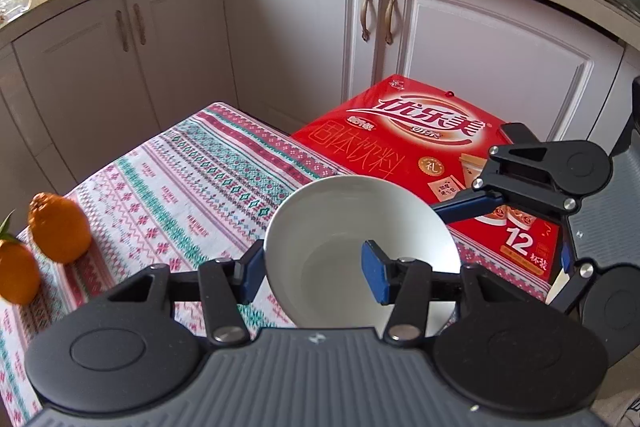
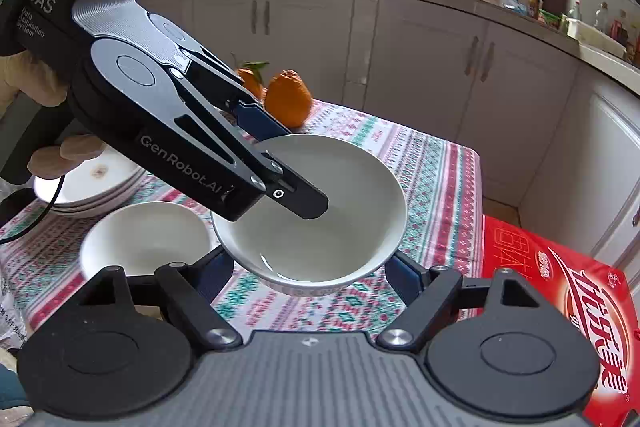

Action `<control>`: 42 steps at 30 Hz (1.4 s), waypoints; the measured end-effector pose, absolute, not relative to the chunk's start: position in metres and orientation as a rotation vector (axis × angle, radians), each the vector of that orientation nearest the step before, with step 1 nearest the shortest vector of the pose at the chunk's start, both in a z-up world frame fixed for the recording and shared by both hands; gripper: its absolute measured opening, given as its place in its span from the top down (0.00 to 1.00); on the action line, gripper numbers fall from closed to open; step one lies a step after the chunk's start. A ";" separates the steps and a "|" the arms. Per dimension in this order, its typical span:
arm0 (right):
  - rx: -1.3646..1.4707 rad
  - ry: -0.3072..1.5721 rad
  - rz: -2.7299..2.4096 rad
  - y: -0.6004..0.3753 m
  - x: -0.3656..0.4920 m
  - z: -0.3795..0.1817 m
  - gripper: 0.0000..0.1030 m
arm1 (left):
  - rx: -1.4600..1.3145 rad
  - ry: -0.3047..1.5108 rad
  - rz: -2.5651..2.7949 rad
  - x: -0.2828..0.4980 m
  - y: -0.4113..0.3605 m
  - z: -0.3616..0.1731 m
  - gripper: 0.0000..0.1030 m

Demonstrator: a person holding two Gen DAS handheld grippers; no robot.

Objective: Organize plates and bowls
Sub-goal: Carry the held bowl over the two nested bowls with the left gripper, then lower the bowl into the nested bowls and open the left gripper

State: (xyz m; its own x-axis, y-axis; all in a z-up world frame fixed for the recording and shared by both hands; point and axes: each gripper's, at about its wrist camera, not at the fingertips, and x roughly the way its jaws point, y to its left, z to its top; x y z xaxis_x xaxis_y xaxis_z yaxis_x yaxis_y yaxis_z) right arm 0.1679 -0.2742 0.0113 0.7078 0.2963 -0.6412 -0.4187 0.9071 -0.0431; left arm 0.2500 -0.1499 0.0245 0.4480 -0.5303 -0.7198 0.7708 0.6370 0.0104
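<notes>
Bowl [image 2: 312, 211] hangs above the counter [image 2: 432, 163], left claw [image 1: 316, 267] clamped across its rim at 9 o'clock; right claw [image 2: 308, 277] apart underneath, seemingly to support stacking into the second bowl [image 2: 140, 239].

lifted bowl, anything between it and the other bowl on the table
Nothing visible. The lifted bowl, pinched at its rim by the left gripper, hangs just beside the empty bowl. The right gripper sits low under its near side, not between them.
</notes>
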 end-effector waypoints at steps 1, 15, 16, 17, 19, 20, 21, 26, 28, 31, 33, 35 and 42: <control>-0.192 0.675 0.405 -0.272 0.165 0.013 0.17 | 0.358 0.743 -0.821 0.246 -0.146 0.025 0.51; -0.213 0.642 0.501 -0.231 0.137 0.020 0.16 | 0.315 0.725 -0.719 0.207 -0.096 0.035 0.51; -0.214 0.643 0.510 -0.228 0.136 0.020 0.16 | 0.312 0.728 -0.712 0.205 -0.093 0.035 0.51; -0.214 0.646 0.518 -0.225 0.136 0.019 0.16 | 0.311 0.730 -0.706 0.203 -0.090 0.034 0.51; -0.216 0.648 0.532 -0.219 0.134 0.018 0.17 | 0.303 0.735 -0.695 0.201 -0.083 0.033 0.51; -0.217 0.650 0.540 -0.216 0.134 0.018 0.16 | 0.295 0.740 -0.689 0.200 -0.079 0.032 0.51; -0.218 0.653 0.546 -0.214 0.134 0.017 0.16 | 0.291 0.743 -0.685 0.200 -0.076 0.031 0.51; -0.228 0.672 0.570 -0.202 0.132 0.012 0.17 | 0.264 0.764 -0.671 0.198 -0.064 0.022 0.51; -0.228 0.682 0.580 -0.199 0.133 0.010 0.17 | 0.253 0.776 -0.668 0.198 -0.061 0.017 0.51; -0.220 0.699 0.592 -0.196 0.134 0.006 0.16 | 0.240 0.794 -0.665 0.199 -0.057 0.011 0.51; -0.216 0.707 0.597 -0.195 0.136 0.004 0.16 | 0.235 0.803 -0.664 0.200 -0.055 0.007 0.51; -0.215 0.713 0.601 -0.194 0.137 0.002 0.16 | 0.231 0.810 -0.664 0.201 -0.053 0.004 0.51; -0.210 0.734 0.608 -0.194 0.140 -0.005 0.16 | 0.214 0.825 -0.669 0.202 -0.049 -0.002 0.51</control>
